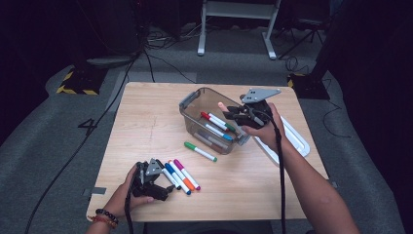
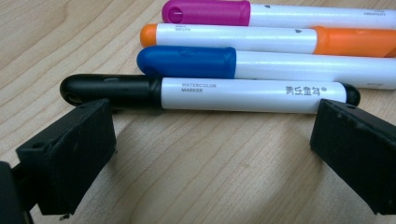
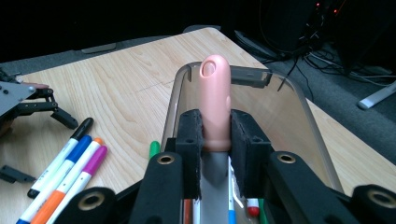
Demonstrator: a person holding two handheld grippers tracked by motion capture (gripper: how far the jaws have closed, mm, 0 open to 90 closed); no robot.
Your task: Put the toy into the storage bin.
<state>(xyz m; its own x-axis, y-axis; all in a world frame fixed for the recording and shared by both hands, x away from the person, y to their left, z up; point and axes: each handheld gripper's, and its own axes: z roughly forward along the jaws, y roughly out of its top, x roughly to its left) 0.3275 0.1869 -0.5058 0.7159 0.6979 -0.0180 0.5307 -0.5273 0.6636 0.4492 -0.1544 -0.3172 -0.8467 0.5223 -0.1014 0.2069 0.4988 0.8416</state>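
My right gripper (image 1: 230,113) is shut on a peach-pink marker (image 1: 221,105) and holds it over the clear plastic bin (image 1: 187,104). In the right gripper view the marker (image 3: 215,93) stands up between the pads (image 3: 189,140), above the bin (image 3: 299,98), which holds several markers. My left gripper (image 1: 164,184) rests on the table at the front left, open. Its jaws straddle the near side of a black marker (image 2: 210,94), not touching it. Behind that lie a blue marker (image 2: 261,63), an orange one (image 2: 233,37) and a magenta one (image 2: 205,11).
A green marker (image 1: 199,151) lies alone on the wooden table (image 1: 146,122) between the bin and the marker row (image 1: 181,174). A white lid (image 1: 298,140) lies right of the bin, under my right forearm. Cables and stands fill the dark floor beyond.
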